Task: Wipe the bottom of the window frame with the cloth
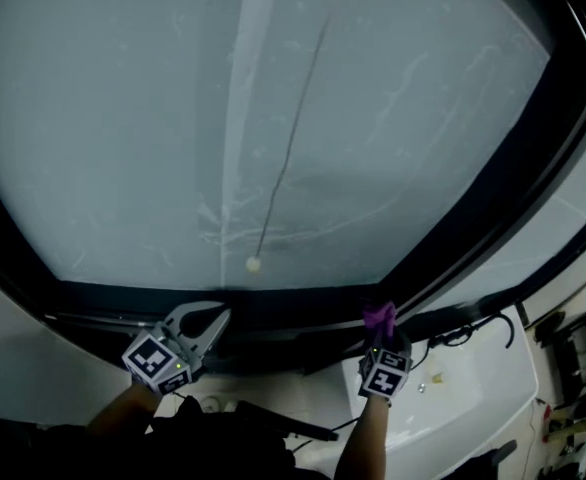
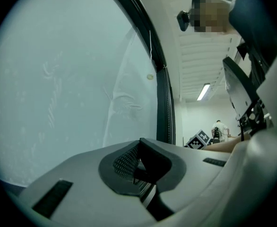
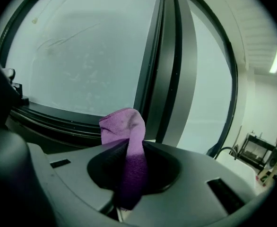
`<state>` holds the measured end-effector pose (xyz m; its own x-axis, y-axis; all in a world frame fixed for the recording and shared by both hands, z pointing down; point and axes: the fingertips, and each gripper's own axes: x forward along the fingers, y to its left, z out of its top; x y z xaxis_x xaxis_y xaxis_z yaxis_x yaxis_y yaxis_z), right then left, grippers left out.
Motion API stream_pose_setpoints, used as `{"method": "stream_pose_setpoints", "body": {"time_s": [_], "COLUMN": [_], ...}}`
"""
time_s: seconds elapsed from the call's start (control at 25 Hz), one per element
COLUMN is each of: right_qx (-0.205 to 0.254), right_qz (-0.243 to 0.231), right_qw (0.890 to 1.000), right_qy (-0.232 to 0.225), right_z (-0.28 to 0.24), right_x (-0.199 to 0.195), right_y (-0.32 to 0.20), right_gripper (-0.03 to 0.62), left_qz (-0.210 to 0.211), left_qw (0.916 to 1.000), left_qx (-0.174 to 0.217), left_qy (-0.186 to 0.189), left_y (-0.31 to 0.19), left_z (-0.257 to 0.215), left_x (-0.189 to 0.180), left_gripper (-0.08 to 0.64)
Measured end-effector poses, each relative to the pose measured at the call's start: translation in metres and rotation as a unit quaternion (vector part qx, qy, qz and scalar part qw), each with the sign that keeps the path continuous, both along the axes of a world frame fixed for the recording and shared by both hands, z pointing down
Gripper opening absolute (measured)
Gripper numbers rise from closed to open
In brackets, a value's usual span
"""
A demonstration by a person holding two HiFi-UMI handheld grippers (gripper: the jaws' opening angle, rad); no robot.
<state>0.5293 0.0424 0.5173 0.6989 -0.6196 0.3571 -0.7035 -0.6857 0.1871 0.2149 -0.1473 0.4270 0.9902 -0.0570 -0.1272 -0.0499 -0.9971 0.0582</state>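
A purple cloth [image 3: 128,145] sticks up from between the jaws of my right gripper [image 3: 129,174], which is shut on it. In the head view that cloth [image 1: 379,316] pokes up just in front of the dark bottom rail of the window frame [image 1: 273,299], near the slanted mullion [image 1: 493,218]. The right gripper [image 1: 381,340] sits slightly below the rail; whether the cloth touches it I cannot tell. My left gripper [image 1: 213,320] hovers by the same rail further left, jaws together on nothing. Its pads [image 2: 124,163] face the frosted glass [image 2: 72,89].
A thin blind cord ends in a pale bead [image 1: 253,264] over the glass, just above the rail. A white ledge [image 1: 473,398] with a black cable [image 1: 473,328] lies at the lower right, with equipment [image 1: 583,353] beyond it. A distant person [image 2: 219,129] stands indoors.
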Motion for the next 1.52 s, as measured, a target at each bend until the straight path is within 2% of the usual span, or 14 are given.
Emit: {"method": "stream_pose_setpoints", "body": {"time_s": [0.16,0.28,0.48,0.68,0.88,1.08,1.28,1.52], "right_qx": [0.030,0.063,0.132,0.209,0.236,0.266,0.264,0.264], "right_qz": [-0.033,-0.077,-0.148,-0.181,-0.194,-0.197,-0.186,-0.175], "right_qw": [0.999,0.995,0.979,0.960,0.951,0.943,0.946,0.948], "right_qy": [-0.011,-0.021,-0.054,-0.050,-0.039,-0.027,-0.037,-0.027], "right_z": [0.005,0.006,0.002,-0.006,-0.008,-0.021,-0.023,-0.040], "right_x": [-0.018,-0.044,-0.095,-0.115,-0.128,-0.139,-0.155,-0.187], "right_y": [0.016,0.021,0.032,0.048,0.054,0.062,0.062,0.054], "right_gripper": [0.066,0.066,0.066,0.066,0.064,0.061,0.061,0.061], "left_qz": [-0.004,-0.009,-0.014,-0.042,-0.092,-0.054,-0.028,0.004], "left_qw": [1.0000,0.9999,0.9997,0.9990,0.9957,0.9985,0.9991,0.9994], "left_qx": [-0.006,-0.006,-0.017,-0.014,-0.003,-0.002,0.005,-0.010], "left_qy": [0.006,0.010,0.007,0.005,0.010,0.010,0.032,0.032], "left_y": [0.010,0.017,0.040,0.057,0.066,0.086,0.088,0.079], "left_z": [0.001,0.001,0.008,0.016,0.013,0.011,0.013,0.013], "left_x": [-0.008,-0.011,-0.021,-0.034,-0.049,-0.045,-0.045,-0.055], "left_gripper": [0.000,0.000,0.000,0.000,0.000,0.000,0.000,0.000]}}
